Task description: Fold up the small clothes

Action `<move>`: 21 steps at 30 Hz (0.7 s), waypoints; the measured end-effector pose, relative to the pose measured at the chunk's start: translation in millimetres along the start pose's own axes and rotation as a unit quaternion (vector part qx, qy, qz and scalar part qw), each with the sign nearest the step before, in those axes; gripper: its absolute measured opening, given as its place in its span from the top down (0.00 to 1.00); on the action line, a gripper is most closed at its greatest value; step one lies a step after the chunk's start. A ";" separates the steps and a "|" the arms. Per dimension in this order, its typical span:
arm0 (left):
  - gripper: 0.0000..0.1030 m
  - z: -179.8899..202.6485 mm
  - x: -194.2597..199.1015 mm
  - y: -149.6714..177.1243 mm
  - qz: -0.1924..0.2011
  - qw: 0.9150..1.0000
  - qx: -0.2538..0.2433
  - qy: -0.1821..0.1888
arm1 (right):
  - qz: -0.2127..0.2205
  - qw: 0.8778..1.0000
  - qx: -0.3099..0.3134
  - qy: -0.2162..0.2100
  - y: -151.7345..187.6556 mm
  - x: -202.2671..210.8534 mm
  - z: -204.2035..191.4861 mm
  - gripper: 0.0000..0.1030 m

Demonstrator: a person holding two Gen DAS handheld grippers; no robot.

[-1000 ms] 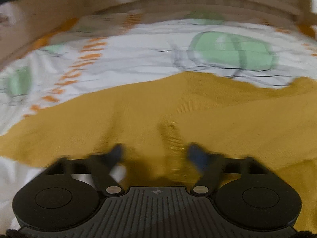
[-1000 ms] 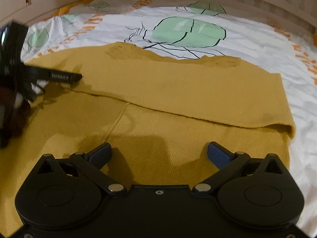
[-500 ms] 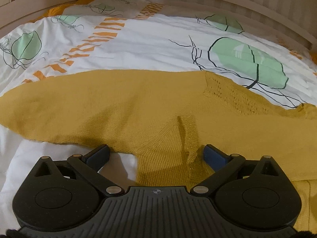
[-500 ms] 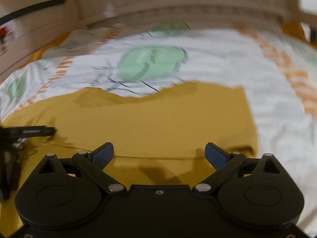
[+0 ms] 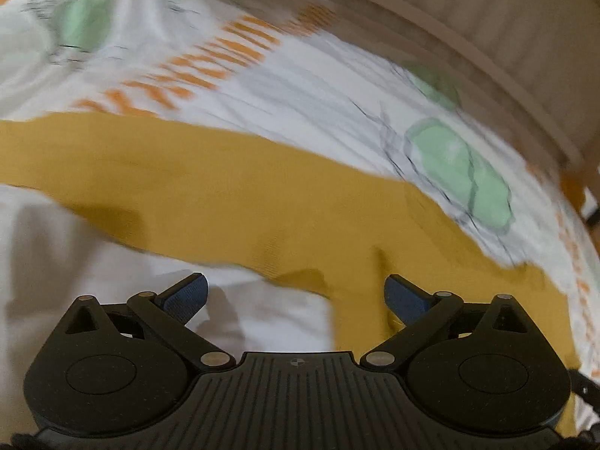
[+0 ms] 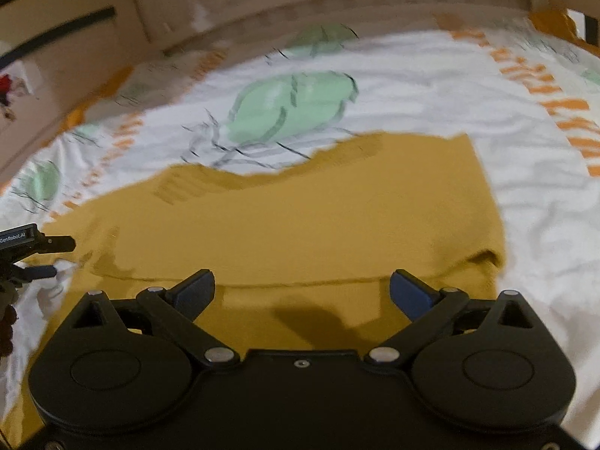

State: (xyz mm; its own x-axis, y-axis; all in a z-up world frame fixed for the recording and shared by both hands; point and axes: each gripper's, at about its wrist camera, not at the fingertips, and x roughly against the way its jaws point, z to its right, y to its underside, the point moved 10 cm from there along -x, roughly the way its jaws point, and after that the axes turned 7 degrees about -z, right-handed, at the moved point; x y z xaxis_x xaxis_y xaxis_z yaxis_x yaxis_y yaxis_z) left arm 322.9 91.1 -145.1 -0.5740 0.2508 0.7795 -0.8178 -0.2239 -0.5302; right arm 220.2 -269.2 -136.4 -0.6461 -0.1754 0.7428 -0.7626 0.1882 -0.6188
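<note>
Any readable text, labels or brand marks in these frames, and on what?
"GenRobot.AI": white print on the black body of the left tool, at the left edge of the right wrist view.
Round emblem on the left tool's housing: no letters legible.
Nothing readable on the yellow sweater or bedsheet.

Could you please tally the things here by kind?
Sweater: 1
Bedsheet: 1
Claws: 2, left and right, both open
Total: 4
</note>
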 end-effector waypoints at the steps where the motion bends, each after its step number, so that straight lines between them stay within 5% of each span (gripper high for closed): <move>1: 0.01 -13.1 8.1 -5.2 0.006 1.000 0.007 -0.006 | 0.007 1.000 0.006 -0.007 -0.9 2.0 -4.8 0.02; 10: 0.01 -111.2 59.4 -48.9 0.046 0.995 0.039 -0.074 | 0.027 0.998 0.033 -0.055 0.7 4.1 -33.4 0.01; 21: 0.01 -202.4 80.6 -84.6 0.068 0.984 0.132 -0.095 | 0.033 0.992 -0.004 -0.123 -2.8 8.7 -45.7 0.01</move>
State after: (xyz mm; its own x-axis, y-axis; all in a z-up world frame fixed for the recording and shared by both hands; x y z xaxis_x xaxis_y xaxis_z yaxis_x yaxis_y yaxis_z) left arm 337.4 320.9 -105.0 -0.6383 0.0269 0.7693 -0.6810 -0.4857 -0.5480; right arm 218.1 -227.1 -116.6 -0.6837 -0.3935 0.6146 -0.7185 0.2152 -0.6614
